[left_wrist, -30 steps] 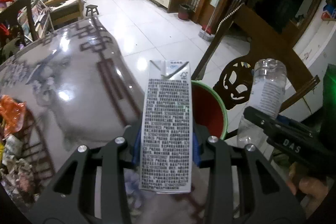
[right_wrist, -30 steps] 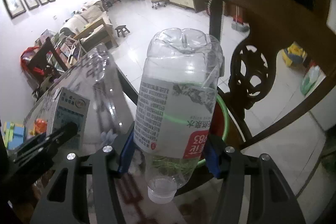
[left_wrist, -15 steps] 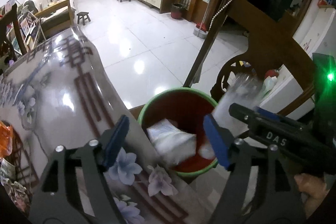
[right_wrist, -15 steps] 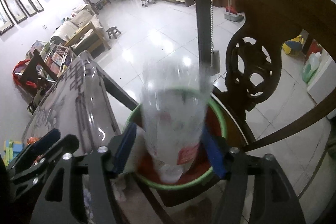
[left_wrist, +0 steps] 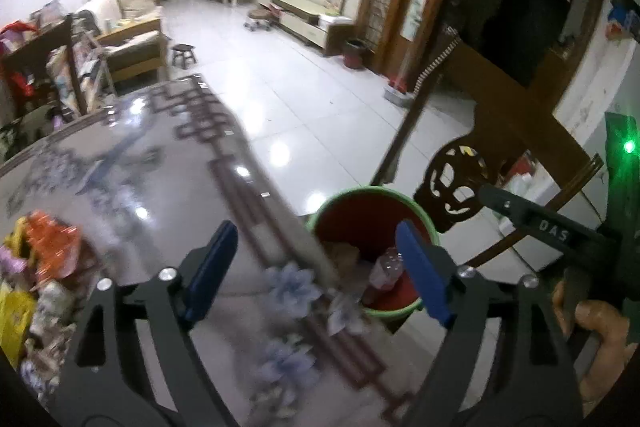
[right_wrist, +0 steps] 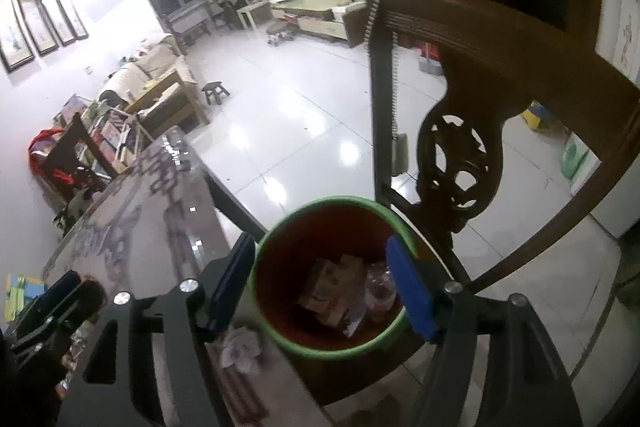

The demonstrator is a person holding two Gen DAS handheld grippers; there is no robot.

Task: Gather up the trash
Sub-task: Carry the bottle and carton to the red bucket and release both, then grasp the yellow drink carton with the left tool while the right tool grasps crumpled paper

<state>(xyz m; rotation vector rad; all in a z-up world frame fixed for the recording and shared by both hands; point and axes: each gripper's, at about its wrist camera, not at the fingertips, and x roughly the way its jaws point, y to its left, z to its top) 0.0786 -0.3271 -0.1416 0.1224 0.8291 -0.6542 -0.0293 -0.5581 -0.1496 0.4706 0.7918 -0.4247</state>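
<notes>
A red bin with a green rim (left_wrist: 362, 193) (right_wrist: 340, 203) stands on a chair seat beside the table edge. Inside it lie a carton (right_wrist: 330, 285) and a clear plastic bottle (left_wrist: 386, 265) (right_wrist: 378, 291). My left gripper (left_wrist: 316, 271) is open and empty above the table edge, just left of the bin. My right gripper (right_wrist: 322, 285) is open and empty right above the bin's mouth. A pile of colourful wrappers (left_wrist: 36, 279) lies on the table at the far left of the left wrist view.
The glossy patterned table (left_wrist: 140, 187) runs left of the bin. A dark carved wooden chair back (right_wrist: 480, 99) rises right behind the bin. The white tiled floor (left_wrist: 300, 107) lies beyond, with a stool and sofa far off.
My left gripper opened and dropped the carton into the bin. My right gripper opened and dropped the bottle in. Both grippers are now empty and the left has drawn back over the table.
</notes>
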